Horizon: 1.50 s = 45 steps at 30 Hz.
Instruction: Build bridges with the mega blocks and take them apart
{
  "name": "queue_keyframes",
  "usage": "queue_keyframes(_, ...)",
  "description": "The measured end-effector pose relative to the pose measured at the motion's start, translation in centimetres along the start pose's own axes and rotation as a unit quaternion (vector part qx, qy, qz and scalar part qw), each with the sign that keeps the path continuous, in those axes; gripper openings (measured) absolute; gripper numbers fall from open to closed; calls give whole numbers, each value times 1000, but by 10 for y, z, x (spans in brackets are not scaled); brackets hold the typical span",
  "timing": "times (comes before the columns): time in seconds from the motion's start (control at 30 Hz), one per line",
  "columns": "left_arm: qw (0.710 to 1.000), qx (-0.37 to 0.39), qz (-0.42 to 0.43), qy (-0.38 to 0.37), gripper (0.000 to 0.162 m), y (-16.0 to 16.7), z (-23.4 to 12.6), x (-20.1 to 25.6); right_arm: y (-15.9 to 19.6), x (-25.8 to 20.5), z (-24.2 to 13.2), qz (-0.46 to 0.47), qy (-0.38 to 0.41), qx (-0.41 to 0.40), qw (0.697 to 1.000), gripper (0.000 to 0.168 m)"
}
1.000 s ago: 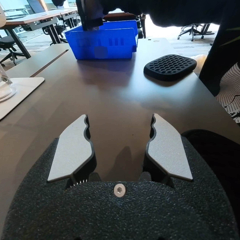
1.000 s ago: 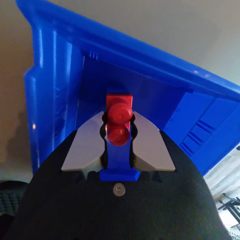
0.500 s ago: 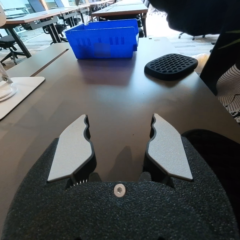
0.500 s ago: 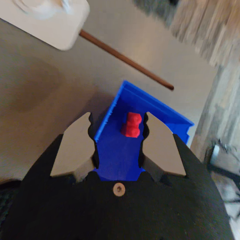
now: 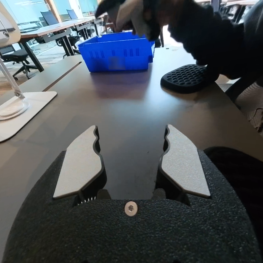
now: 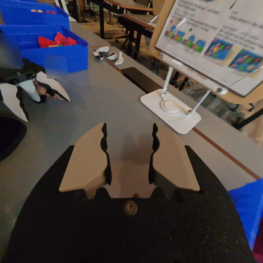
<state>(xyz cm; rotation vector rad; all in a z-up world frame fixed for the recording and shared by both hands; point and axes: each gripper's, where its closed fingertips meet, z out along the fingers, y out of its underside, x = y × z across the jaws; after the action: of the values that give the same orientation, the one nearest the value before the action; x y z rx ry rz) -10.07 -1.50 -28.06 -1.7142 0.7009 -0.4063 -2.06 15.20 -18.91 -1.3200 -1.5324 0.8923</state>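
My left gripper (image 5: pixel 131 126) is open and empty, low over the dark table (image 5: pixel 128 102), pointing at a blue bin (image 5: pixel 116 56) at the far end. The bin's inside is hidden in this view. My right gripper (image 6: pixel 129 124) is open and empty above the table. It shows blurred in the left wrist view (image 5: pixel 135 18), held above the bin's right end. A corner of that bin (image 6: pixel 250 206) lies at the right wrist view's lower right. Another blue bin (image 6: pixel 74 56) at the upper left holds red blocks (image 6: pixel 56 41). My left gripper (image 6: pixel 47 111) shows there at the left.
A black honeycomb pad (image 5: pixel 187 78) lies right of the bin. A white stand (image 6: pixel 170 111) holding an instruction sheet (image 6: pixel 213 38) stands at the table's side. White broken pieces (image 6: pixel 108 54) and a black slab (image 6: pixel 139 79) lie farther off. A further blue bin (image 6: pixel 32 15) stands behind. Tip to tip, the grippers are about 20 cm apart.
My right gripper let go of the red block inside the blue bin, opened, rose and swung round to face the table. My left gripper has stayed still and open.
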Motion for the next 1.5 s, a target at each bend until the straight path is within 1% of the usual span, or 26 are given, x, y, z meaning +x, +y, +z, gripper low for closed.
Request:
queue_keyframes(0.07, 1000, -1, 6, 3, 90, -6, 0, 3, 15, -9, 13, 7, -12, 9, 1000, 59)
queue_keyframes(0.13, 1000, 1, 19, 4, 92, -17, -2, 10, 22, -18, 20, 29, -32, 17, 999, 56)
queue_keyframes(0.2, 999, 15, 31, -29, 91, -34, -10, 9, 26, -27, 21, 29, -54, 9, 998, 57)
queue_keyframes(0.23, 997, 20, 36, -57, 91, -44, -17, 7, 28, -25, 20, 24, -47, 7, 999, 56)
queue_keyframes(0.33, 986, 41, 38, -158, 82, -74, -58, -3, 31, -27, 19, 12, -48, 1, 999, 55)
queue_keyframes(0.37, 979, 39, 35, -195, 75, -81, -78, -7, 32, -29, 19, 13, -50, -2, 999, 54)
queue_keyframes(0.4, 971, 24, 38, -233, 73, -84, -101, -12, 33, -30, 19, 14, -53, -3, 998, 54)
queue_keyframes(0.43, 963, -8, 46, -266, 70, -82, -126, -17, 32, -31, 18, 14, -58, -2, 998, 54)
queue_keyframes(0.5, 940, -104, 69, -317, 66, -69, -178, -26, 31, -33, 16, 14, -63, -1, 998, 54)
queue_keyframes(0.57, 915, -211, 72, -335, 62, -46, -229, -36, 31, -34, 14, 12, -65, -3, 998, 54)
queue_keyframes(0.67, 892, -308, 5, -331, 49, -10, -289, -53, 29, -38, 13, 9, -73, -3, 997, 54)
queue_keyframes(0.7, 885, -337, -15, -321, 44, 4, -303, -56, 29, -38, 13, 7, -74, -4, 997, 54)
queue_keyframes(0.73, 874, -373, -37, -309, 43, 19, -316, -59, 29, -38, 13, 5, -72, -5, 997, 54)
queue_keyframes(0.77, 856, -414, -53, -305, 42, 35, -329, -63, 29, -38, 12, 4, -71, -5, 997, 53)
queue_keyframes(0.87, 788, -534, -76, -297, 39, 78, -362, -75, 30, -37, 12, 3, -68, -7, 998, 53)
queue_keyframes(0.93, 746, -595, -79, -288, 38, 102, -376, -81, 30, -35, 12, 1, -65, -8, 998, 53)
queue_keyframes(1.0, 722, -631, -81, -272, 39, 118, -380, -86, 30, -34, 11, 2, -63, -6, 998, 52)
queue_keyframes(1.07, 712, -644, -96, -264, 40, 129, -380, -91, 30, -34, 11, 7, -66, -5, 998, 52)
queue_keyframes(1.17, 710, -643, -121, -259, 39, 139, -378, -97, 32, -34, 11, 2, -66, -9, 998, 52)
queue_keyframes(1.27, 703, -651, -128, -255, 40, 145, -377, -101, 32, -34, 10, -6, -62, -13, 998, 52)
queue_keyframes(1.43, 674, -681, -149, -242, 44, 157, -377, -97, 30, -38, 10, -6, -72, -9, 997, 51)
queue_keyframes(1.5, 660, -694, -146, -249, 40, 161, -379, -100, 31, -38, 10, -12, -70, -13, 997, 51)
